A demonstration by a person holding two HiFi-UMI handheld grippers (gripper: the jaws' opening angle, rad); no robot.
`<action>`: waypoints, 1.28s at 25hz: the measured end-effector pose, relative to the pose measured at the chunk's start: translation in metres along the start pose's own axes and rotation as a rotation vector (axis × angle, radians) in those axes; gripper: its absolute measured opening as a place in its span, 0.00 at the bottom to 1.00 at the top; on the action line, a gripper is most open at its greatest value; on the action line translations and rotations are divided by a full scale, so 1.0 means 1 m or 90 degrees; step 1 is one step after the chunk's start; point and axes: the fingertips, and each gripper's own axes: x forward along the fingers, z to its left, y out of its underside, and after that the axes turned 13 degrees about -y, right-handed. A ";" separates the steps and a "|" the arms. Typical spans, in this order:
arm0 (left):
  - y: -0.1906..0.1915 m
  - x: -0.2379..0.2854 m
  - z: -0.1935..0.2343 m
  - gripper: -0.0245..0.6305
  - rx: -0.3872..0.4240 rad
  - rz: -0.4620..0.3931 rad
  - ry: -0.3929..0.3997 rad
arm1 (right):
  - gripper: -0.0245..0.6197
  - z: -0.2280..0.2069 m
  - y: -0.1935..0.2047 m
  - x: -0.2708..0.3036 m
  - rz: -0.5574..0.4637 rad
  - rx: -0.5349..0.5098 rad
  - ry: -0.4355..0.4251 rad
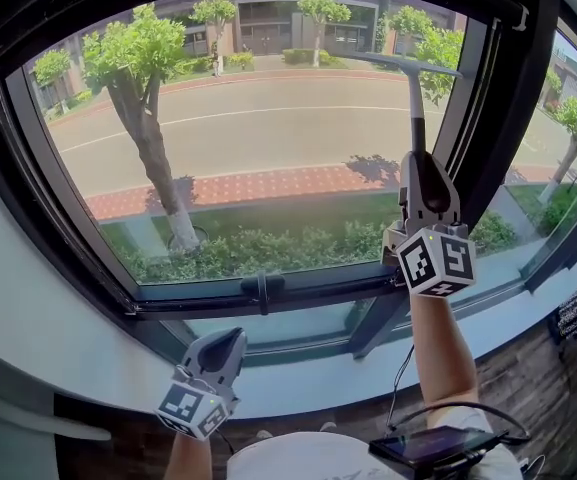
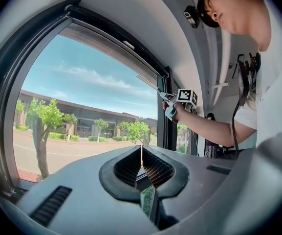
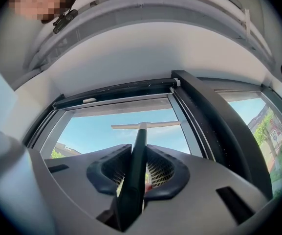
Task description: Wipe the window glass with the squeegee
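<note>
The right tongs (image 1: 423, 163) are clenching the dark handle of the one squeegee (image 1: 414, 88), their jaws closing only as far as the handle allows. They are holding it upright, with its blade lying across the upper right of the window glass (image 1: 268, 148). The left tongs (image 1: 230, 340) are hanging low by the sill (image 1: 298, 386), jaws pressing fully together and gripping nothing. Two tongs and a single squeegee are showing.

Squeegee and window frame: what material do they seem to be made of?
The squeegee has a dark, dull handle, probably plastic; its pale crossbar may be metal or plastic, I cannot tell. The window frame is dark and smooth with straight profiles, likely painted metal, perhaps plastic.
</note>
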 end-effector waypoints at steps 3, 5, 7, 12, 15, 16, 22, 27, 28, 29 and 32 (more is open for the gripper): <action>0.002 -0.001 0.002 0.07 -0.001 0.006 -0.003 | 0.19 0.001 0.006 -0.005 0.002 -0.007 0.006; 0.003 -0.002 0.002 0.07 -0.002 0.008 -0.005 | 0.19 0.002 0.010 -0.008 0.005 -0.013 0.010; 0.005 -0.002 0.003 0.07 -0.001 0.008 -0.004 | 0.19 0.003 0.014 -0.010 0.008 -0.019 0.014; 0.007 -0.003 0.006 0.07 -0.004 0.009 -0.009 | 0.19 0.004 0.024 -0.017 0.016 -0.024 0.019; 0.008 -0.001 0.006 0.07 -0.005 0.011 -0.008 | 0.19 0.005 0.030 -0.022 0.022 -0.025 0.021; 0.009 -0.001 0.006 0.07 -0.005 0.011 -0.007 | 0.19 0.006 0.032 -0.023 0.024 -0.025 0.021; 0.011 0.001 0.004 0.07 -0.005 0.016 -0.002 | 0.19 0.009 0.046 -0.035 0.043 -0.025 0.023; 0.013 0.006 0.002 0.07 -0.003 0.020 0.002 | 0.19 0.009 0.060 -0.044 0.055 -0.019 0.024; 0.014 0.006 0.002 0.07 -0.002 0.021 0.002 | 0.19 0.010 0.061 -0.046 0.057 -0.018 0.025; 0.014 0.005 0.002 0.07 -0.002 0.022 0.002 | 0.19 0.011 0.063 -0.047 0.059 -0.017 0.026; 0.014 0.003 0.002 0.07 -0.003 0.023 0.003 | 0.19 0.015 0.067 -0.053 0.066 -0.015 0.029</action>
